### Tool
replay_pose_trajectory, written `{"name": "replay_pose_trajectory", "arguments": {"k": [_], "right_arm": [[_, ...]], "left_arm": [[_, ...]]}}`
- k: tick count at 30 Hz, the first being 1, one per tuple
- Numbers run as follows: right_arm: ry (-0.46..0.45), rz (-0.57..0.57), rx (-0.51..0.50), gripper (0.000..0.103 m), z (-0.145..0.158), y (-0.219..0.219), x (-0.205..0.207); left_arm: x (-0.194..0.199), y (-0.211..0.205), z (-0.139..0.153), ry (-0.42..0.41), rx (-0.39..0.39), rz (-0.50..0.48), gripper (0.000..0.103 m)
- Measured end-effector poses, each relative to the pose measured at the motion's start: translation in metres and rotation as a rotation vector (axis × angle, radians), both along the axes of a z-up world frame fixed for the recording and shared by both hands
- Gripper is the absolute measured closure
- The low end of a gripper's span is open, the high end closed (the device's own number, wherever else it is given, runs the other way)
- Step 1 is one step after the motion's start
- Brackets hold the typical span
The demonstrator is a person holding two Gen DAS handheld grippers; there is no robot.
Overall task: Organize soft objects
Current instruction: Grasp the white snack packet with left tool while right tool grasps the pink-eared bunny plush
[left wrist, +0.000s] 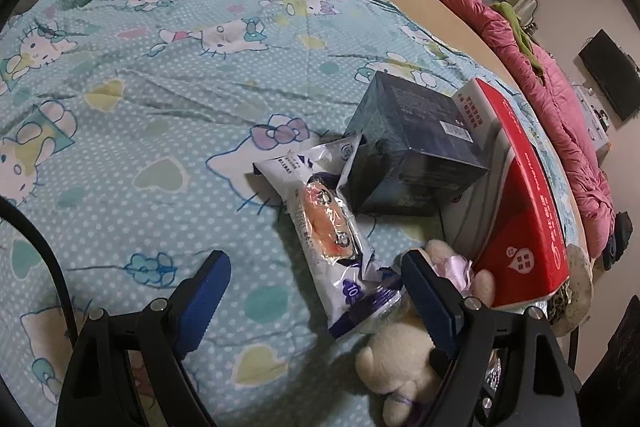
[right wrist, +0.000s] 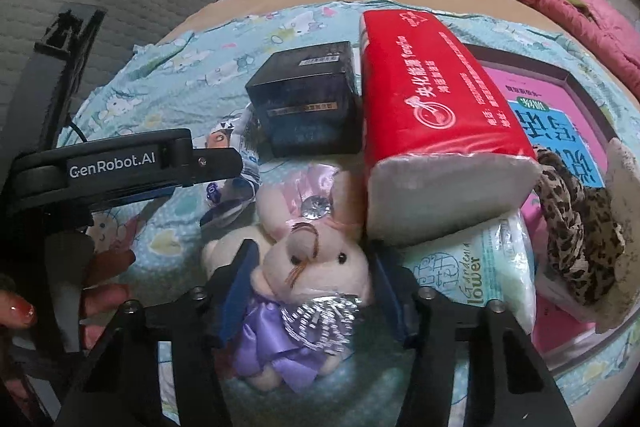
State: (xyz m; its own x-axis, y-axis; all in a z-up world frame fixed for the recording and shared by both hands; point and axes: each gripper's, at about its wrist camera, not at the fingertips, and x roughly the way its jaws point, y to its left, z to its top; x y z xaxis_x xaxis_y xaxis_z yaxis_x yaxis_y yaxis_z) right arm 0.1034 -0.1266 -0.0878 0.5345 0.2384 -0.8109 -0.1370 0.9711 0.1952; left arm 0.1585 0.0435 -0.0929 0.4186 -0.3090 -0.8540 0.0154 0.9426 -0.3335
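Working across the bed (left wrist: 120, 155), with its pale blue cartoon-cat sheet (right wrist: 168, 67), I count the plush rabbit (right wrist: 316, 259) as my soft object for this step. It lies face up on the sheet at the near edge of the clutter, its head between the blue pads of my right gripper (right wrist: 312, 291). Those jaws stand partly closed around the head; the pads sit just beside the fur on both sides, though I cannot tell whether they press yet. I judge the toy light and very squashy, so it should give under the pads instead of slipping. The head is the firmest, roundest place to hold; the purple satin dress (right wrist: 276, 343) and silver bow look slick and would likely slide.

My left gripper (left wrist: 316, 283) hangs wide open and empty over the sheet, its right pad near the rabbit and straddling the end of a white and purple snack packet (left wrist: 328, 231).

Crowding the toy, largest first: a pink-lined box (right wrist: 560, 107), the red tissue pack (right wrist: 432, 123) overhanging a pale green tissue pack (right wrist: 480, 267) just beside the rabbit's ear, a dark blue carton (right wrist: 308, 103) behind it, and a leopard-print scarf (right wrist: 576, 227). The red pack looks the likeliest to catch on the way up, so I would lift straight up and towards me
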Motion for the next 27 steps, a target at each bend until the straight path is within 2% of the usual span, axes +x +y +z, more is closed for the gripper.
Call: {"name": "replay_pose_trajectory", "arguments": {"k": [7,16,19,25,27], "right_arm": [[-0.012,0.023,0.032,0.057,0.002,-0.008,-0.004],[-0.014,0.031,0.078,0.057,0.013,-0.016,-0.017],[-0.016,0.036,0.071,0.057,0.017,-0.015,-0.021],[-0.023,0.037,0.073,0.057,0.021,-0.015,-0.022],[-0.024,0.034,0.077,0.057,0.021,-0.014,-0.021]], "left_arm": [[0.008,-0.014,-0.004,-0.011,0.027,-0.013,0.016],[0.016,-0.010,-0.009,-0.004,0.011,0.013,0.018],[0.021,-0.007,-0.012,0.005,0.013,0.029,0.023],[0.027,-0.003,-0.017,0.027,0.060,0.075,0.045],[0.026,-0.002,-0.018,0.015,0.075,0.077,0.059]]}}
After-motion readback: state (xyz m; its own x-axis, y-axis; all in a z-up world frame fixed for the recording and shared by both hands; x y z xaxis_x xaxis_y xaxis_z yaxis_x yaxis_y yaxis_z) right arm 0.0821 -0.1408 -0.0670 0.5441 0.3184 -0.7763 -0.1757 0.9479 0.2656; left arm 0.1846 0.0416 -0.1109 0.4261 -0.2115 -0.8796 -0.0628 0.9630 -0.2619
